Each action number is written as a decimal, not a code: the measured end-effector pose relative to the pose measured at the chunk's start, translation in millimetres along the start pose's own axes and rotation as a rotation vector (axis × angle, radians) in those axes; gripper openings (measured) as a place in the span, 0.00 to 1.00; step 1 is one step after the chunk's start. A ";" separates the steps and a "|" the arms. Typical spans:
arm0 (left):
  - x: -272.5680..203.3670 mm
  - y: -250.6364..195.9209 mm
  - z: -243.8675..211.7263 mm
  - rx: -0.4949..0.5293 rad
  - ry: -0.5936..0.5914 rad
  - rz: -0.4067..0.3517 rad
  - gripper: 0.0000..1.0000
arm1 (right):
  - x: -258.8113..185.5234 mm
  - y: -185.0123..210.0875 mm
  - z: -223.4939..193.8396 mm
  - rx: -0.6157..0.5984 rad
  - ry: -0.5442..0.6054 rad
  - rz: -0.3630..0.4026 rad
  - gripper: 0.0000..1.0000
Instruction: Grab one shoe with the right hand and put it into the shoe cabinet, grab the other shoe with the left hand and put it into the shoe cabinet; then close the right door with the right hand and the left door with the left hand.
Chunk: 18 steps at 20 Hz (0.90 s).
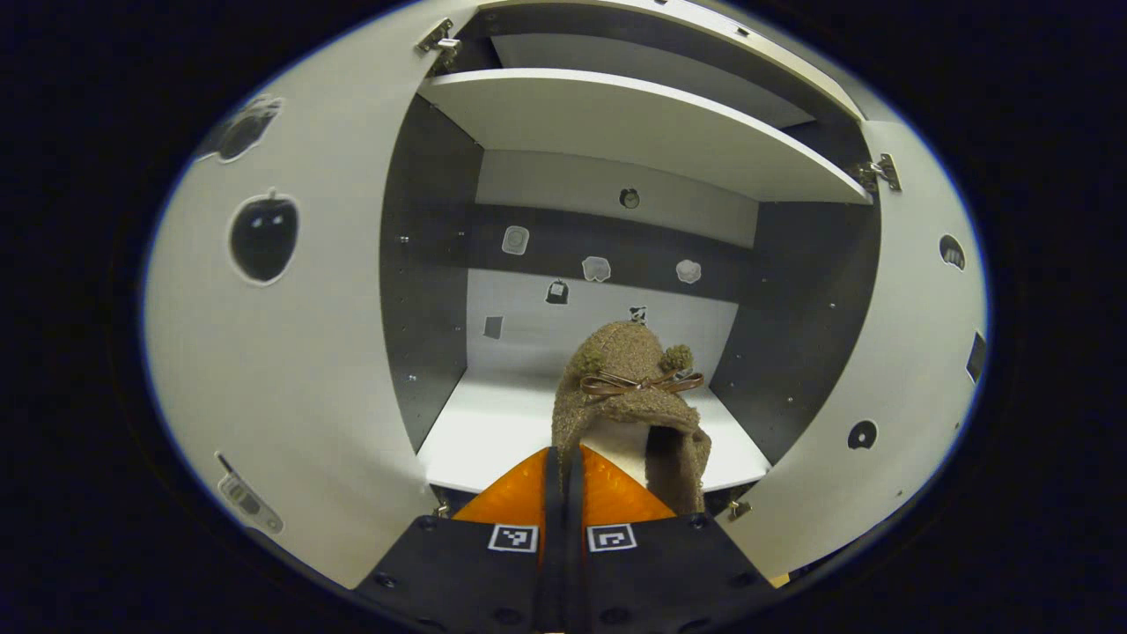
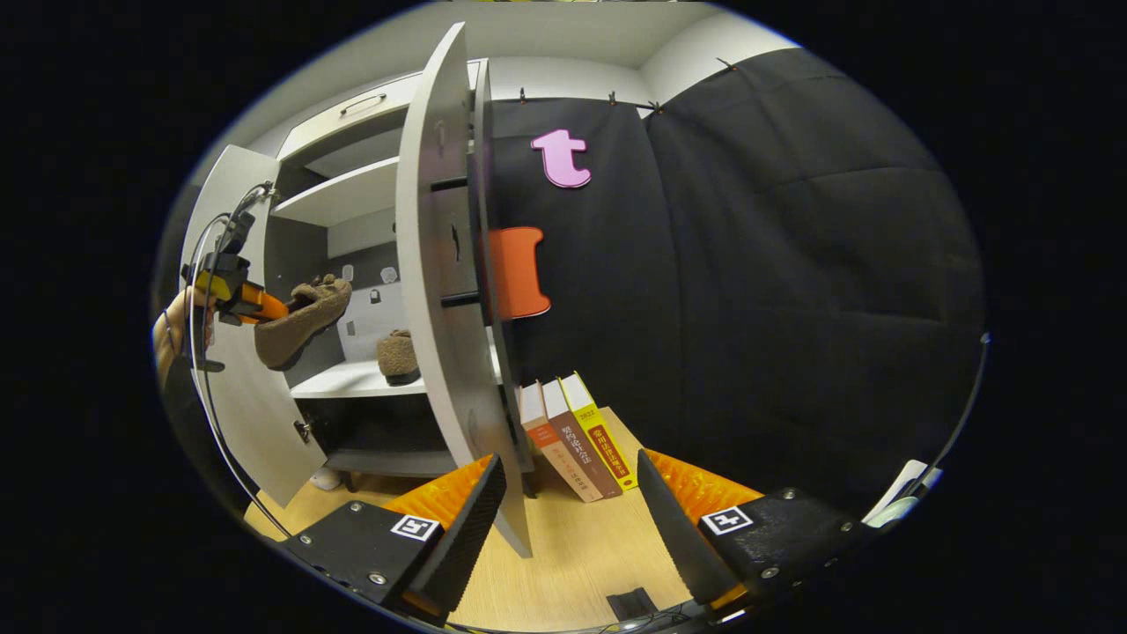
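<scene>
A brown fuzzy shoe [image 1: 629,401] with a thin bow hangs from my left gripper [image 1: 563,471], whose fingers are shut on the shoe's edge just in front of the open shoe cabinet [image 1: 607,229]. In the right gripper view that same shoe [image 2: 299,321] is held in the air by the left gripper [image 2: 255,306] at the cabinet's mouth. A second brown shoe [image 2: 398,355] rests on the white lower shelf [image 2: 352,380]. My right gripper [image 2: 570,502] is open and holds nothing, low over the floor near the right door [image 2: 436,291].
Both cabinet doors stand open: the left door [image 1: 273,352] and the right door [image 1: 907,370]. An upper shelf [image 1: 634,123] spans the cabinet. Three books [image 2: 572,440] lean against the black cloth wall on the wooden floor [image 2: 572,546]. A hand [image 2: 172,335] holds the left gripper.
</scene>
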State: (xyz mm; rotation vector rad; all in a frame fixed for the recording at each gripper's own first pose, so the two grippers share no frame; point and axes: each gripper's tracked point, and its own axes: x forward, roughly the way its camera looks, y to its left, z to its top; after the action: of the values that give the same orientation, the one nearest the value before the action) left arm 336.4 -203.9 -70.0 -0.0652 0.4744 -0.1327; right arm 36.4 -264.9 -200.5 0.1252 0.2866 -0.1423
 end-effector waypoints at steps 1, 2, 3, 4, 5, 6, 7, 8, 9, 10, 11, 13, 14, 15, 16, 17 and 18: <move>17.8 -1.5 7.0 -0.006 0.002 -0.005 0.06 | 0.4 -5.1 1.0 -0.001 -0.002 -0.016 0.93; 36.3 -2.7 8.6 -0.007 0.015 -0.003 0.06 | 0.8 -9.1 2.9 -0.002 -0.005 -0.032 0.93; 54.9 -2.7 7.5 -0.004 0.024 -0.001 0.06 | 2.6 -12.5 4.4 -0.001 -0.004 -0.047 0.93; 72.6 -1.9 6.6 -0.001 0.036 0.004 0.06 | 3.9 -16.4 5.7 0.001 -0.005 -0.060 0.93; 88.9 -1.7 2.4 0.000 0.054 0.006 0.06 | 5.6 -18.9 6.8 0.005 -0.006 -0.072 0.93; 105.6 -2.2 -2.3 -0.001 0.074 0.005 0.06 | 7.6 -21.1 8.0 0.007 -0.005 -0.082 0.93; 121.1 -3.1 -8.3 -0.002 0.094 0.002 0.06 | 9.4 -22.5 8.7 0.008 -0.003 -0.092 0.93; 134.0 -2.6 -15.2 -0.004 0.117 0.003 0.06 | 10.2 -24.3 9.2 0.008 0.001 -0.100 0.93; 146.6 -2.0 -23.4 -0.009 0.137 0.002 0.06 | 11.2 -25.5 10.4 0.006 -0.001 -0.107 0.93; 158.2 -1.4 -32.1 -0.023 0.160 0.005 0.06 | 12.3 -26.0 11.1 0.002 0.001 -0.115 0.93; 166.3 -1.2 -40.0 -0.038 0.179 0.005 0.06 | 13.2 -26.4 11.4 -0.002 0.003 -0.122 0.93; 177.2 0.1 -54.1 -0.070 0.217 0.000 0.06 | 14.3 -28.5 11.5 -0.002 0.006 -0.133 0.93; 179.9 2.1 -59.5 -0.077 0.231 0.002 0.06 | 15.7 -29.1 10.8 0.000 0.009 -0.139 0.93; 183.4 4.7 -60.5 -0.068 0.233 0.003 0.06 | 16.4 -30.1 10.5 0.002 0.012 -0.144 0.93; 183.3 5.2 -60.5 -0.066 0.231 0.004 0.07 | 18.1 -30.8 10.4 0.004 0.015 -0.148 0.93; 182.8 5.2 -59.7 -0.066 0.226 0.001 0.07 | 19.8 -30.0 10.9 0.008 0.014 -0.149 0.93; 179.8 4.6 -58.1 -0.065 0.217 -0.006 0.10 | 20.8 -29.2 10.6 0.009 0.015 -0.146 0.93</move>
State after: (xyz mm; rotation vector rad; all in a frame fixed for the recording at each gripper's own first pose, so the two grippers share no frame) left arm 468.6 -226.8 -203.1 -0.1163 0.6954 -0.1311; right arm 54.4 -297.7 -199.5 0.1141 0.3099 -0.2872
